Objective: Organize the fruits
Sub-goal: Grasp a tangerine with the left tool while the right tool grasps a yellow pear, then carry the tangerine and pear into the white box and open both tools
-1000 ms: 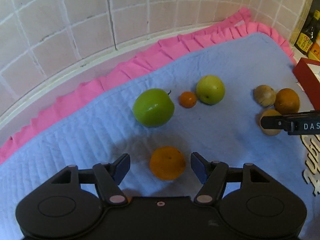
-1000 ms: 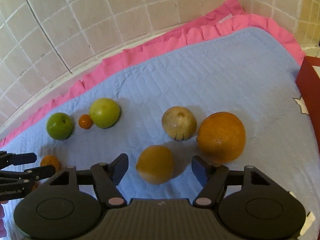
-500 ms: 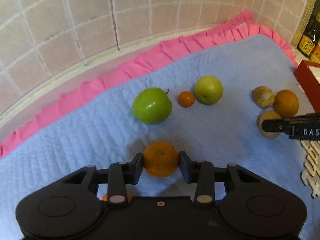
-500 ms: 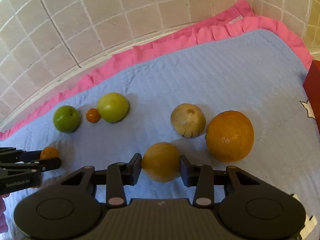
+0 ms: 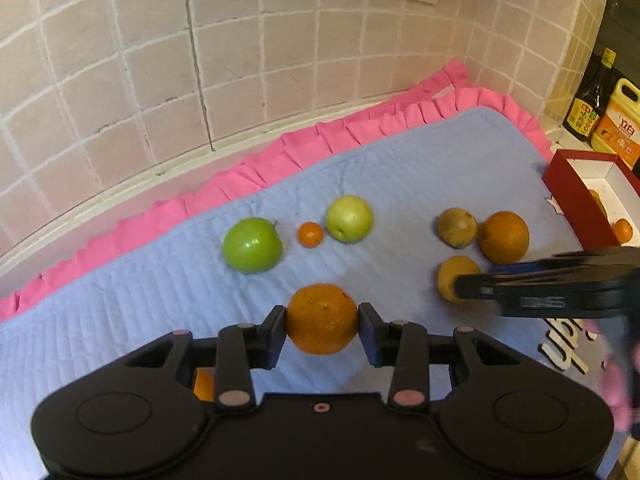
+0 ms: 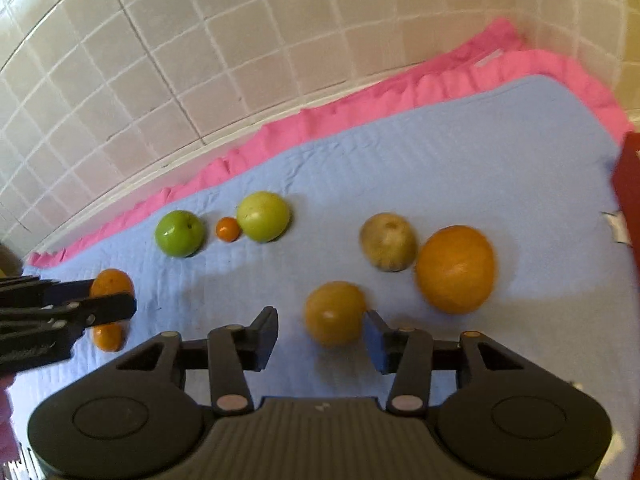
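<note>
My left gripper [image 5: 322,330] is shut on an orange [image 5: 321,318] and holds it above the blue mat [image 5: 400,168]. My right gripper [image 6: 320,332] stands partly open; a yellow-orange fruit [image 6: 335,313] lies against its right finger, with a gap to the left finger. On the mat lie a green apple [image 5: 252,244], a tiny orange [image 5: 310,234], a yellow-green apple [image 5: 349,219], a brown fruit [image 5: 456,227] and a large orange [image 5: 504,237]. Another orange [image 6: 107,337] lies under the left gripper in the right wrist view.
A red box [image 5: 576,188] with white lining stands at the mat's right edge, with a small orange [image 5: 622,230] inside. Bottles [image 5: 592,108] stand behind it. A tiled wall [image 5: 240,40] runs along the back, with the mat's pink frill [image 5: 280,160] against it.
My left gripper closed on the orange and lifted it. My right gripper closed around the yellow-orange fruit, then its jaws widened again; the fruit now sits off-centre against the right finger.
</note>
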A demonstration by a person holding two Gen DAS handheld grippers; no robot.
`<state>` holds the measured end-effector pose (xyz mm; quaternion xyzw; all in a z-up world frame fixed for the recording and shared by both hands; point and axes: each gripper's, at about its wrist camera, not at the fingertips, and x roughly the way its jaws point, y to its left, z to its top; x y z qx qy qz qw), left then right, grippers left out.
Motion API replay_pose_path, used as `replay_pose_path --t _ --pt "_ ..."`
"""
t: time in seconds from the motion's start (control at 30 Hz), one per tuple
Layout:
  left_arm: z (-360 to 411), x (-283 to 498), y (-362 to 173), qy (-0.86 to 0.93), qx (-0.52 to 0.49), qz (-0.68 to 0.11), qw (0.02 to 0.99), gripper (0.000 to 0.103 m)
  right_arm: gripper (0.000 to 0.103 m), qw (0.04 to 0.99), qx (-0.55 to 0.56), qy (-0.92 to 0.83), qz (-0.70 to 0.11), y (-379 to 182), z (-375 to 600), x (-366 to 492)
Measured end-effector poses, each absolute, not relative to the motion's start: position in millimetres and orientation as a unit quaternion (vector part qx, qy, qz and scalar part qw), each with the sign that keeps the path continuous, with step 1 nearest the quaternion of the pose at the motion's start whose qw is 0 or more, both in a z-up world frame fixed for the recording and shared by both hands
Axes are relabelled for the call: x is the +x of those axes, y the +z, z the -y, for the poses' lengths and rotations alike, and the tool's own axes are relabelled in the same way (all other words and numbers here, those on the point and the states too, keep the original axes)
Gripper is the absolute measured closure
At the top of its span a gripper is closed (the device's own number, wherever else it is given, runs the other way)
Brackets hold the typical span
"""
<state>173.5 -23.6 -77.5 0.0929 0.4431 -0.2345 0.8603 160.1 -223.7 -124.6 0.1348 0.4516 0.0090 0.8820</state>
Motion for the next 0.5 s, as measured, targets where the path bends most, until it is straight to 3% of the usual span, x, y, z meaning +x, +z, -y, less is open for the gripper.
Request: replay_pose_path --t 0.23,0.5 --pt "29 159 -69 -0.226 0.089 -0.436 0.867 0.056 0.063 0.883 0.138 0.007 -0.448 -138 226 170" --pt "81 160 -38 -0.274 0.109 -0.387 0.874 0.056 0.064 0.909 0.172 -0.002 -0.379 -78 269 118"
